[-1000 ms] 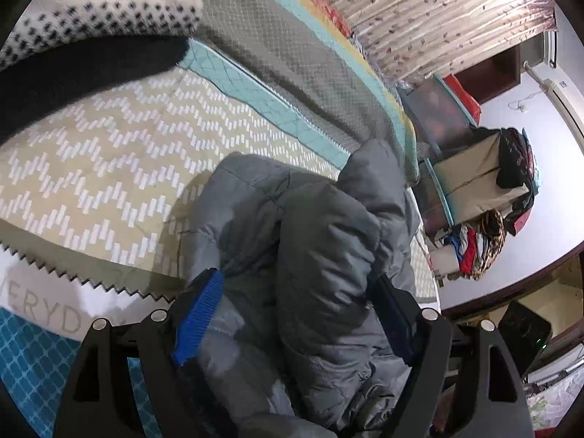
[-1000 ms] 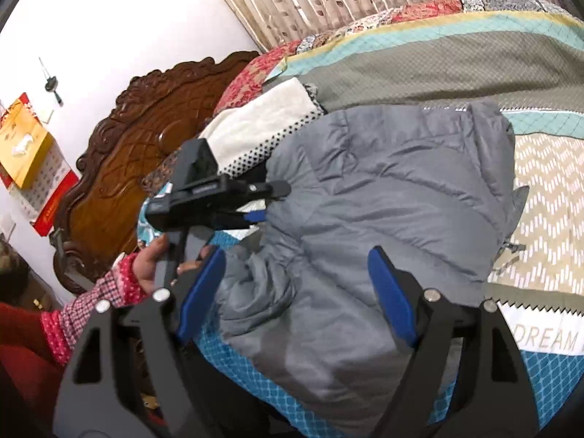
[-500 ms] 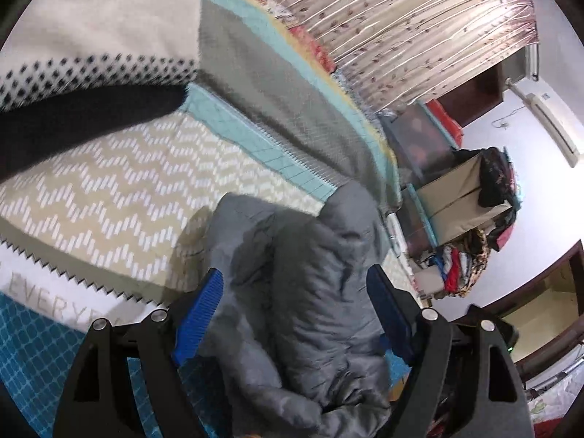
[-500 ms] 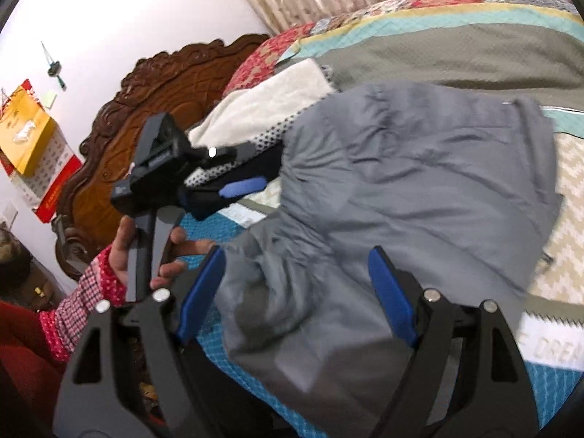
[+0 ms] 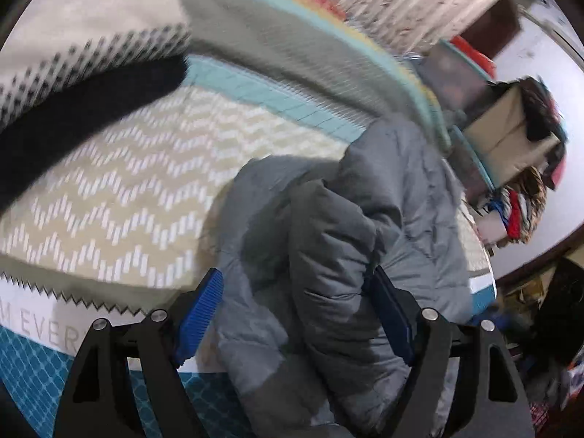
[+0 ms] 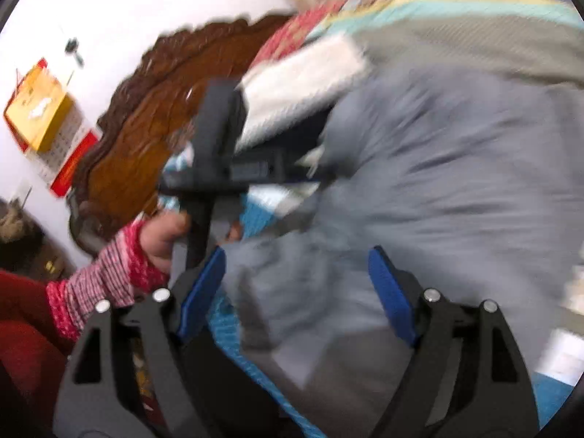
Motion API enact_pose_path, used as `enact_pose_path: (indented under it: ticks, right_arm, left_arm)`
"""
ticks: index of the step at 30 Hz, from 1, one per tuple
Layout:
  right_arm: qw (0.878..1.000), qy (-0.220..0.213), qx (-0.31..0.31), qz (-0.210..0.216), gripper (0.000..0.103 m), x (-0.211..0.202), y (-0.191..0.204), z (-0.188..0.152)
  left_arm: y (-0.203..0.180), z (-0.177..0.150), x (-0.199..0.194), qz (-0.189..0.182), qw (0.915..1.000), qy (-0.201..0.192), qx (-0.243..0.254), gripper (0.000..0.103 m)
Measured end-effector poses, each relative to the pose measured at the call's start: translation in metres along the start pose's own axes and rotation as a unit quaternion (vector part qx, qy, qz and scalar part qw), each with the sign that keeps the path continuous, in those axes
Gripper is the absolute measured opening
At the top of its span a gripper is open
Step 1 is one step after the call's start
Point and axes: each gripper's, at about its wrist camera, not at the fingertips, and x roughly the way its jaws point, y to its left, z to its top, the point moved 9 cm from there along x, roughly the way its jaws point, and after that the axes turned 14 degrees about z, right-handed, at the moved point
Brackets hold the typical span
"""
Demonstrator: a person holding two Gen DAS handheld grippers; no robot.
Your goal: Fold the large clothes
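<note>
Two pairs of tongs work over one grey puffer jacket bunched on a patchwork quilt covering the bed. Left tongs stand wide apart, the jacket's padded folds bulging between the blue pads without being pinched. A hand in a red patterned sleeve grips their handle. Right tongs are likewise spread, with the jacket between and beyond them.
</note>
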Motion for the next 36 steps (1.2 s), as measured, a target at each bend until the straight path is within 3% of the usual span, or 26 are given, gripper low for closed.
enact_pose_path:
  ticks: [4,6,8,11,14,18,20,23,32,35,36]
  right_arm:
    - [0.992,-0.081,0.065,-0.066,0.083,-0.073,-0.052,0.004]
    - [0.988,-0.090,0.103,-0.071,0.083,-0.092,-0.074,-0.006]
    - [0.983,-0.094,0.144,-0.059,0.086,-0.098,-0.088,-0.018]
    - [0.975,-0.091,0.201,-0.028,0.088,-0.091,-0.103,-0.040]
    - [0.964,-0.080,0.252,0.007,0.090,-0.069,-0.112,-0.056]
    - [0.961,-0.082,0.265,0.017,0.095,-0.059,-0.119,-0.065]
    - [0.957,-0.072,0.280,0.017,0.095,-0.050,-0.125,-0.070]
    - [0.954,-0.061,0.293,0.018,0.097,-0.032,-0.132,-0.071]
    - [0.936,-0.066,0.343,0.037,0.099,-0.004,-0.157,-0.063]
    - [0.946,-0.047,0.319,0.040,0.089,0.007,-0.145,-0.051]
    - [0.951,-0.041,0.305,0.037,0.078,0.007,-0.139,-0.047]
  left_arm:
    - [0.006,-0.001,-0.019,-0.018,0.9997,-0.012,-0.009,0.082]
    - [0.013,-0.003,-0.032,-0.030,0.9991,-0.008,-0.028,0.082]
    - [0.018,-0.002,-0.046,-0.068,0.9957,-0.006,-0.063,0.082]
    - [0.015,0.002,-0.055,-0.098,0.9916,-0.001,-0.084,0.084]
    - [0.002,-0.002,-0.046,-0.083,0.9952,0.010,-0.050,0.086]
    - [-0.014,-0.024,-0.015,-0.101,0.9918,0.072,-0.031,0.086]
    - [-0.014,-0.031,-0.005,-0.095,0.9924,0.075,-0.024,0.086]
    - [-0.014,-0.038,0.008,-0.113,0.9882,0.088,-0.055,0.087]
    - [-0.028,-0.056,0.044,-0.136,0.9842,0.085,-0.074,0.100]
    - [-0.030,-0.058,0.043,-0.137,0.9843,0.077,-0.080,0.100]
    - [-0.030,-0.059,0.040,-0.140,0.9835,0.074,-0.087,0.100]
